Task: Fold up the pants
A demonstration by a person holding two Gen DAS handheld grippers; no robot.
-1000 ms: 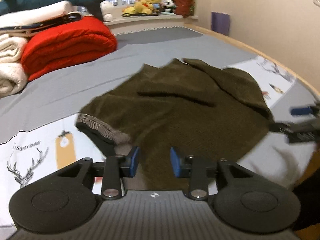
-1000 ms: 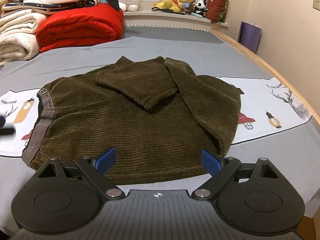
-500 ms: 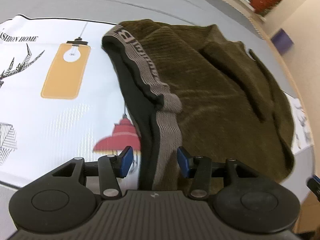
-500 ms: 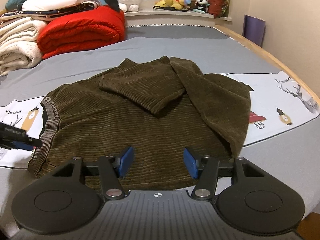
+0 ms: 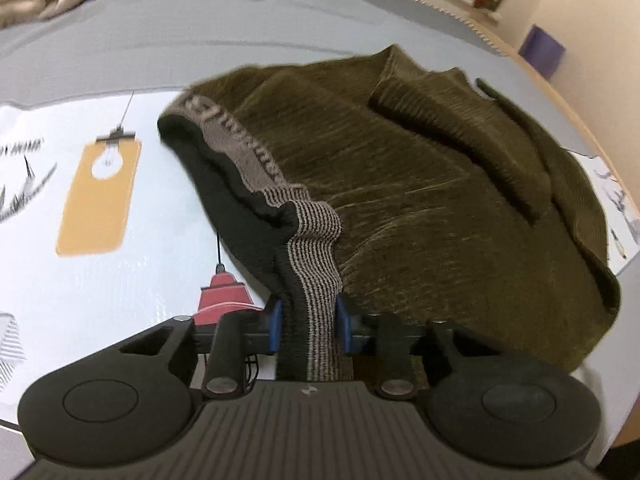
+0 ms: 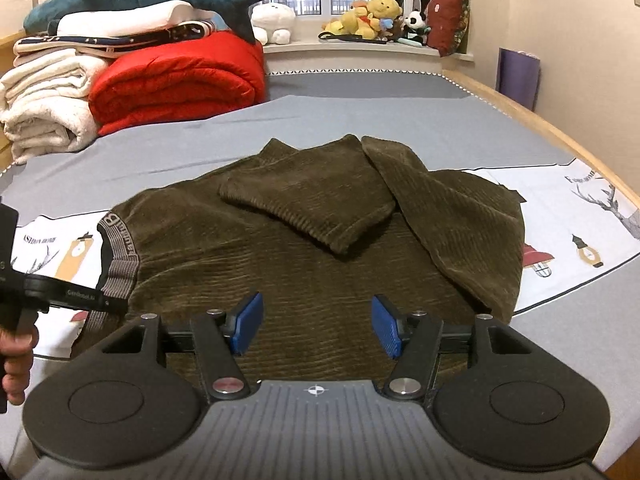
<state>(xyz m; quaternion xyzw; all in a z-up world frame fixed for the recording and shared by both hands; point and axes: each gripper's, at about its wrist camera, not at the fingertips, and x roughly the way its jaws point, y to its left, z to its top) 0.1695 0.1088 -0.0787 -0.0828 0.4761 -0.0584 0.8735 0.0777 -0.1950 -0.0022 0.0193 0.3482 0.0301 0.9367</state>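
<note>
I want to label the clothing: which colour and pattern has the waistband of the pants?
The waistband is grey-beige with fine dark stripes and lettering, black inside; the left wrist view shows it best.

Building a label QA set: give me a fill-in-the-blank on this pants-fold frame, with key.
1. The left tongs are closing on the pants' striped ____.
2. Nothing sits between the blue pads of the ____ tongs, which hover over the olive pants.
3. Behind the pants, a folded quilt coloured ____ lies on the bed.

Missing words: waistband; right; red
</note>
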